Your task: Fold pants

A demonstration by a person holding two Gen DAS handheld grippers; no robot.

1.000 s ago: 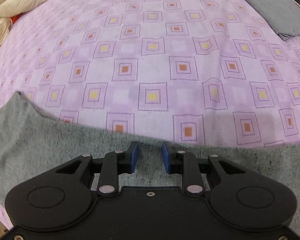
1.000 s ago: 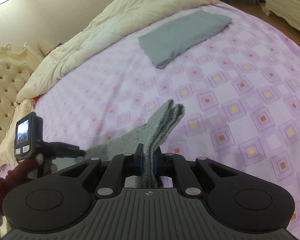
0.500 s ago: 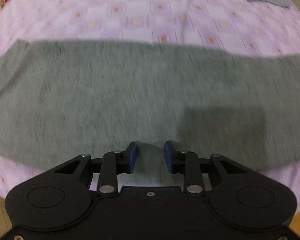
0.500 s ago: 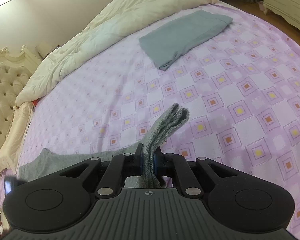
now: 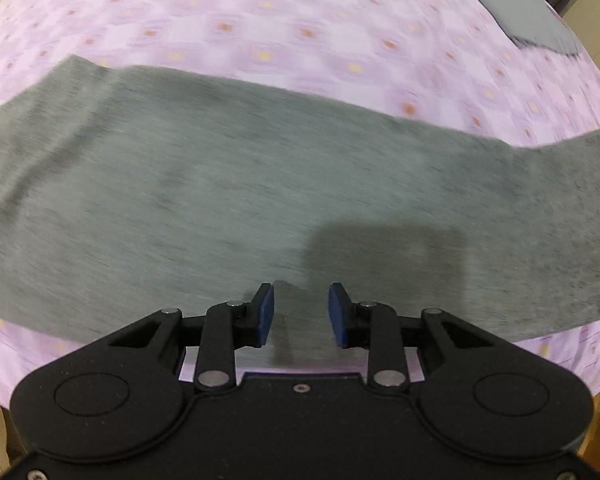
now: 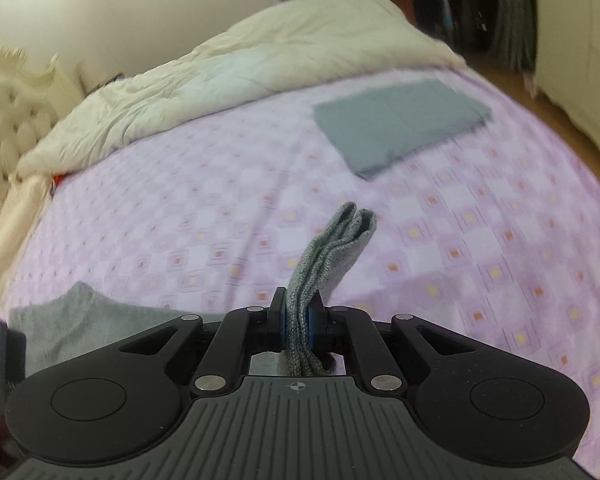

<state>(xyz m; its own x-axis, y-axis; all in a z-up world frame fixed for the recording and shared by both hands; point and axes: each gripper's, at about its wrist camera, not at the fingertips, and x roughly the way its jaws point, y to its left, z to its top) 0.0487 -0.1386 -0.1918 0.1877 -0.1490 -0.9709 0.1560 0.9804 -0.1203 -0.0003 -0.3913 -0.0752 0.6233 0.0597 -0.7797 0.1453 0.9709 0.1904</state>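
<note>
Grey knit pants (image 5: 228, 200) lie stretched in a wide band across the purple patterned bed sheet (image 5: 300, 28) in the left wrist view. My left gripper (image 5: 301, 315) hovers above their near edge, open, with nothing between its blue pads. In the right wrist view my right gripper (image 6: 296, 324) is shut on a bunched end of the pants (image 6: 332, 248), which sticks up past the fingers in several layers. The other end of the pants (image 6: 84, 316) lies flat on the sheet at the lower left.
A folded grey-blue garment (image 6: 400, 124) lies farther up the bed, also seen as the grey-blue garment (image 5: 520, 12). A cream duvet (image 6: 228, 80) is heaped along the back. A tufted headboard (image 6: 4, 128) stands left. The bed's edge and wooden floor (image 6: 592, 160) are on the right.
The left gripper drew back from the sheet, so the pants now fill its view, and its jaws stand slightly wider. The right gripper rose and rolled, still holding the bunched end.
</note>
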